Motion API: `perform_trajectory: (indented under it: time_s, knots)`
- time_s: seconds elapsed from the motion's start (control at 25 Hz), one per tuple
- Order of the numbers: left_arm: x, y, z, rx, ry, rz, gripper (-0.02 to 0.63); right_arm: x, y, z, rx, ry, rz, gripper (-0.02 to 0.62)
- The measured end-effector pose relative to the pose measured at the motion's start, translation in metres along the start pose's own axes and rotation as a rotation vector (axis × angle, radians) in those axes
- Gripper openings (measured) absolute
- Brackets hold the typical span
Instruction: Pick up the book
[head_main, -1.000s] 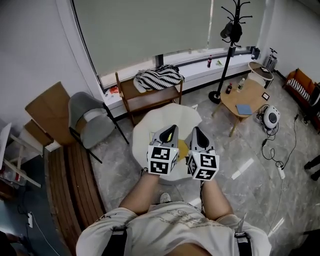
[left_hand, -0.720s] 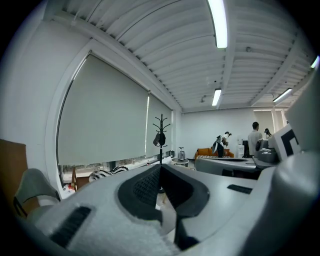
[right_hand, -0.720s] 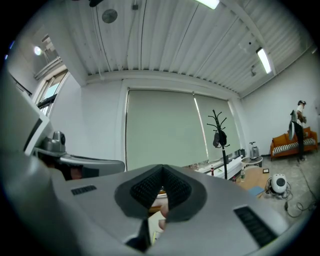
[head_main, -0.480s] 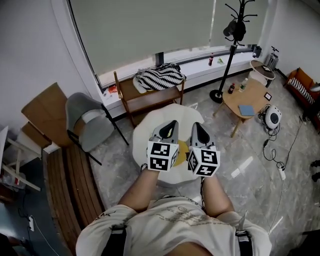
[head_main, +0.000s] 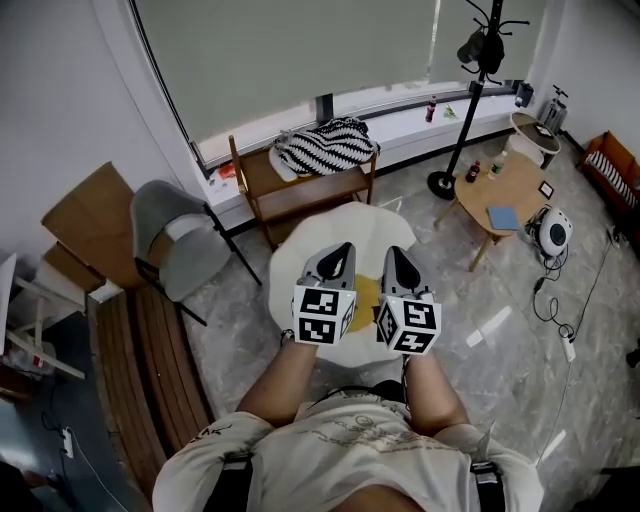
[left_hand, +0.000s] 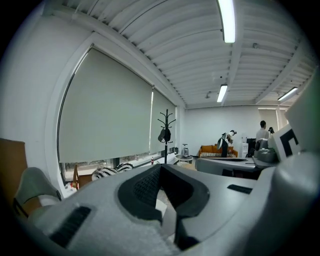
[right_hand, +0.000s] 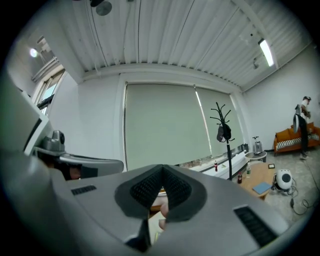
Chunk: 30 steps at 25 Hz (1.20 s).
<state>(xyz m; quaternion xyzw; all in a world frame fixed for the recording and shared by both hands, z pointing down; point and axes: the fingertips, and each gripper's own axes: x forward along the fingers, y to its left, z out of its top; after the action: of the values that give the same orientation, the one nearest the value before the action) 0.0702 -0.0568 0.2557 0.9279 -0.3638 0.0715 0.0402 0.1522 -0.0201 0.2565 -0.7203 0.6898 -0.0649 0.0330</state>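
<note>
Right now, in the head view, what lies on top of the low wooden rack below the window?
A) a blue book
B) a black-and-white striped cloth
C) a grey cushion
B: the black-and-white striped cloth is heaped on the top board of the low wooden rack below the window.

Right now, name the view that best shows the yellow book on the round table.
Head view: the yellow book lies on the white round table, partly covered by the left gripper and right gripper. Both gripper views look level across the room; their own tongs hide the table and book.
</note>
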Motion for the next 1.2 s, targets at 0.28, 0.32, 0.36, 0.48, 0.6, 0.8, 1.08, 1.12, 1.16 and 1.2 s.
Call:
perform_trajectory:
  time_s: [0.28,0.32,0.36,0.48,0.6,0.8,1.08,1.12,1.16,1.2]
  knots:
    - [0.027,0.017,-0.008,-0.029,0.023,0.076,0.012,0.039,-0.014,-0.008,0.012,0.043,0.074,0.026]
    - [0.030,0.022,-0.009,-0.034,0.022,0.095,0.011,0.046,-0.015,-0.008,0.008,0.046,0.089,0.025]
    - [0.033,0.027,-0.010,-0.040,0.023,0.117,0.011,0.051,-0.015,-0.009,0.003,0.050,0.105,0.025]
    - [0.044,0.037,-0.017,-0.061,0.041,0.172,0.012,0.067,-0.021,-0.019,-0.002,0.079,0.145,0.025]
    - [0.055,0.040,-0.030,-0.074,0.073,0.208,0.012,0.081,-0.031,-0.031,0.008,0.114,0.173,0.026]
    - [0.070,0.042,-0.049,-0.099,0.117,0.269,0.011,0.101,-0.041,-0.052,0.026,0.175,0.240,0.025]
    - [0.074,0.052,-0.088,-0.164,0.192,0.373,0.011,0.125,-0.039,-0.089,0.033,0.268,0.340,0.025]
    - [0.075,0.054,-0.093,-0.169,0.201,0.384,0.011,0.129,-0.038,-0.094,0.031,0.278,0.351,0.026]
    - [0.075,0.055,-0.097,-0.175,0.210,0.394,0.012,0.132,-0.037,-0.100,0.028,0.289,0.363,0.025]
    - [0.075,0.056,-0.102,-0.181,0.219,0.404,0.011,0.134,-0.036,-0.106,0.025,0.303,0.376,0.026]
